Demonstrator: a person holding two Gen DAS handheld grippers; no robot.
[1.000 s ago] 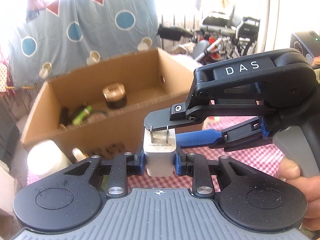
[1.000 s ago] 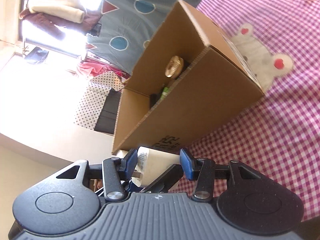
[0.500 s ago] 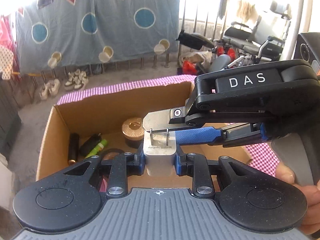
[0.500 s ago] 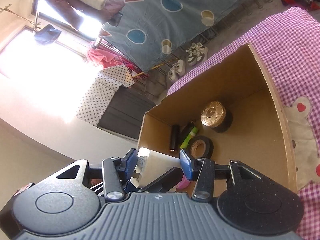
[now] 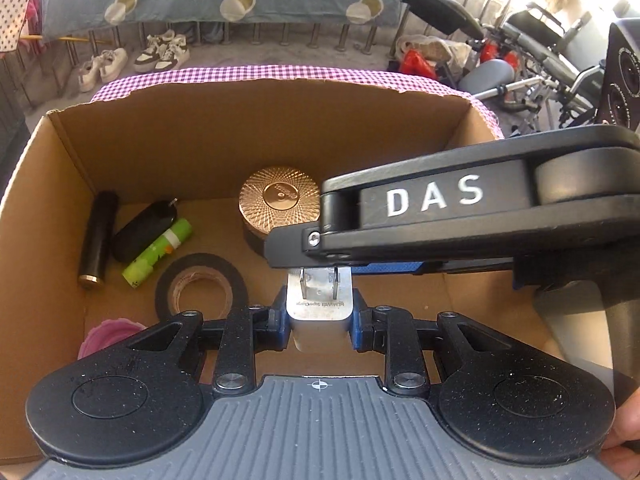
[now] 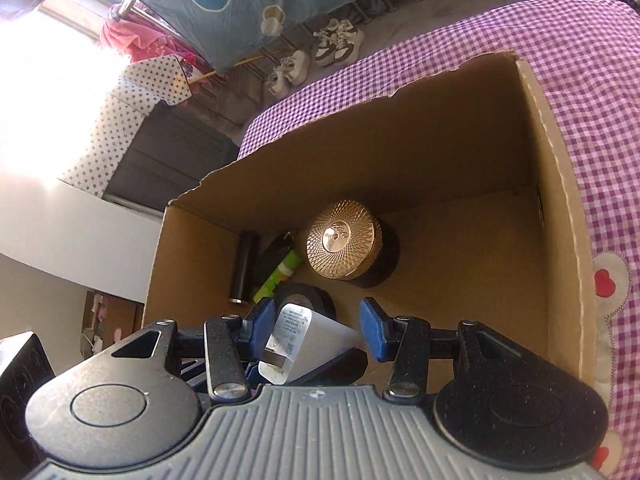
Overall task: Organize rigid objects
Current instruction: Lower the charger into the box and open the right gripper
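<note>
Grippers hang over an open cardboard box (image 5: 256, 132) that sits on a pink and white checked cloth (image 6: 580, 92). The left gripper (image 5: 320, 316) is squeezed tight on a white phone charger (image 5: 320, 312), with its blue pads pressing on both sides of the plug block. The charger's two metal prongs point up and away from the camera. It is up in the air above the box floor, near the front wall. The right gripper (image 6: 318, 336) reaches across from the right side in the left view, with white letters on its black arm. Its front plate hides the tips of the prongs. In the right view the charger sits between the blue pads. The left pad is right by it, but there is a gap at the right pad, so I cannot tell if this gripper is really squeezing it. A bit of the person's hand (image 5: 624, 436) shows at the lower right edge. Inside the box, a round jar with a shiny gold lid (image 5: 280, 204) stands near the back wall. A roll of black tape (image 5: 200, 284) lies flat in front of it. Just left of the tape lie a green tube (image 5: 158, 254), a dark oval thing (image 5: 142, 232) and a black tube with a gold end (image 5: 98, 240), side by side. Something pink (image 5: 108, 338) peeks out in the front left corner.
</note>
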